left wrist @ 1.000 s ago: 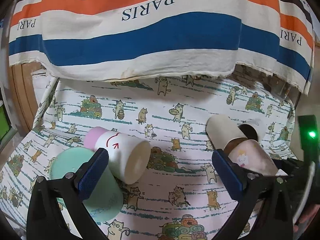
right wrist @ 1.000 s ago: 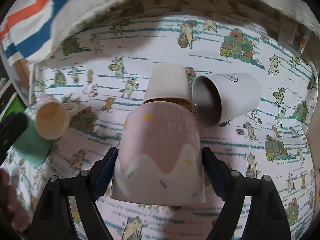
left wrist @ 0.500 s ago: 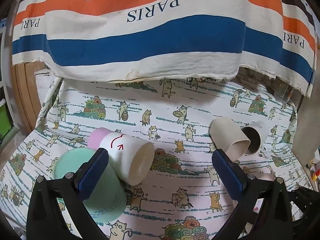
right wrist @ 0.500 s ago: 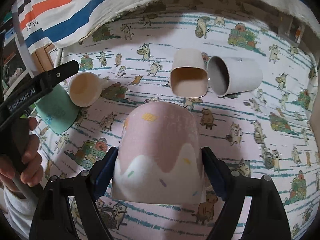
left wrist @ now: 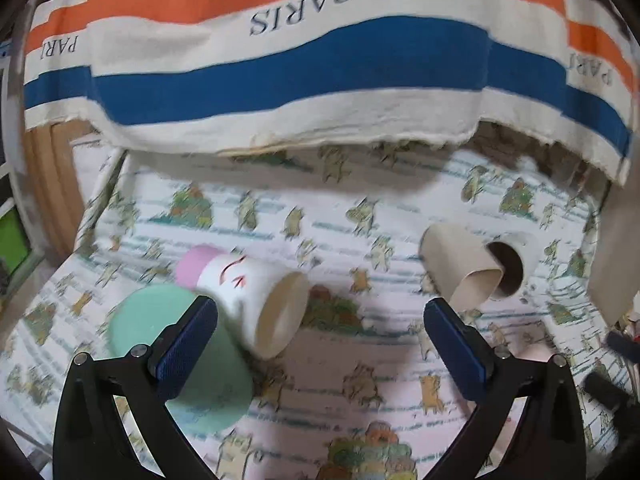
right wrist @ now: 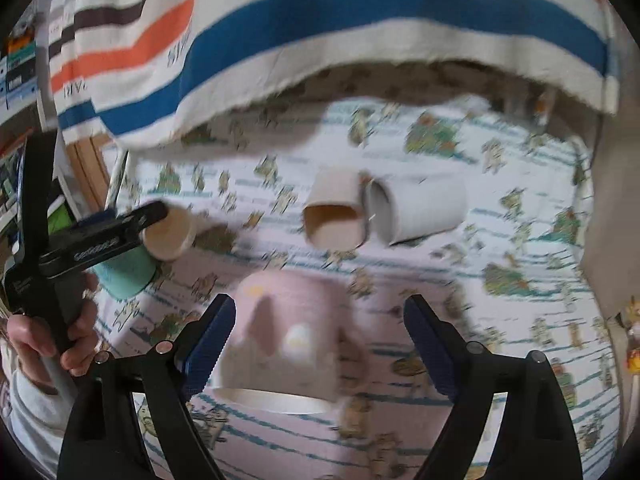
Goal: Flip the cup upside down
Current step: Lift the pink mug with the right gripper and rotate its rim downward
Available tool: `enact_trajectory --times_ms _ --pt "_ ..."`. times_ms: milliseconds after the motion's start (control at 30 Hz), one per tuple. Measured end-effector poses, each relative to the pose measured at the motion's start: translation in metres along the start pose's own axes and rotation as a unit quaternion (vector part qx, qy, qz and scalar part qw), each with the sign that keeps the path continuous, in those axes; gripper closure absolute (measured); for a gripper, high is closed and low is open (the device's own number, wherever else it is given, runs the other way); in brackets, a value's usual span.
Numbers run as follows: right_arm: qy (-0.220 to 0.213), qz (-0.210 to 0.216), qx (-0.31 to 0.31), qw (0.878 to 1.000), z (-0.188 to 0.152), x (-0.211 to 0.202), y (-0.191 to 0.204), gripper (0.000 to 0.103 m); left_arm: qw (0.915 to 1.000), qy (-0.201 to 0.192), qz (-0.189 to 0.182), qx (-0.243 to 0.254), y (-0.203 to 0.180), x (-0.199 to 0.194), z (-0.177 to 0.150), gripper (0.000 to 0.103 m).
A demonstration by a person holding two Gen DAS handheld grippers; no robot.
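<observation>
The pink cup (right wrist: 288,340) is sitting mouth-down on the cat-print surface (right wrist: 460,420), between the right tongs (right wrist: 320,340), which are gaping wide and gripping nothing, so the flip looks done and a clean pull-back is probably next. The left tongs (left wrist: 320,344) are hanging open too, over a white cup (left wrist: 256,304) lying sideways, with a striped PARIS cloth (left wrist: 320,80) draping behind.

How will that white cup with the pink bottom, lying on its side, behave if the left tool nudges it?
The white cup lies on its side and is round, so it will probably roll. Its taper likely curves that roll. The mint cup right beside it may block it, and the soft cat-print cloth should slow it.
</observation>
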State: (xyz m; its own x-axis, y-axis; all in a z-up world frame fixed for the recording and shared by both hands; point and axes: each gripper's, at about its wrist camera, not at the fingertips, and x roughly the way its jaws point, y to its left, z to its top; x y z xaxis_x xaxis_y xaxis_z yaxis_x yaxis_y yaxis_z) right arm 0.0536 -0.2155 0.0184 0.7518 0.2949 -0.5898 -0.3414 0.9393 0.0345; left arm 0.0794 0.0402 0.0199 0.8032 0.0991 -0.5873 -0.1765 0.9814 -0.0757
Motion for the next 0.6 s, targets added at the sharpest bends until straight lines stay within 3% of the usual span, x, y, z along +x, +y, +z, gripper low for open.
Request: enact_trajectory --times_ms 33,200,367,600 --pt "-0.012 -0.01 -0.001 1.0 0.002 -0.005 -0.006 0.016 0.9997 0.018 0.017 0.005 -0.003 0.001 0.001 0.0" --pt "-0.09 -0.058 0.024 0.994 0.008 -0.028 -0.04 0.011 0.9981 0.061 -0.002 0.01 -0.023 -0.013 0.005 0.0" --pt "-0.108 -0.053 0.08 0.99 0.007 -0.027 -0.071 0.01 0.9946 0.094 -0.045 -0.005 -0.055 -0.023 0.009 0.0" --pt "-0.153 -0.099 0.103 0.978 -0.006 -0.021 -0.089 0.01 0.9821 0.154 -0.092 -0.058 -0.094 -0.005 0.0 0.0"
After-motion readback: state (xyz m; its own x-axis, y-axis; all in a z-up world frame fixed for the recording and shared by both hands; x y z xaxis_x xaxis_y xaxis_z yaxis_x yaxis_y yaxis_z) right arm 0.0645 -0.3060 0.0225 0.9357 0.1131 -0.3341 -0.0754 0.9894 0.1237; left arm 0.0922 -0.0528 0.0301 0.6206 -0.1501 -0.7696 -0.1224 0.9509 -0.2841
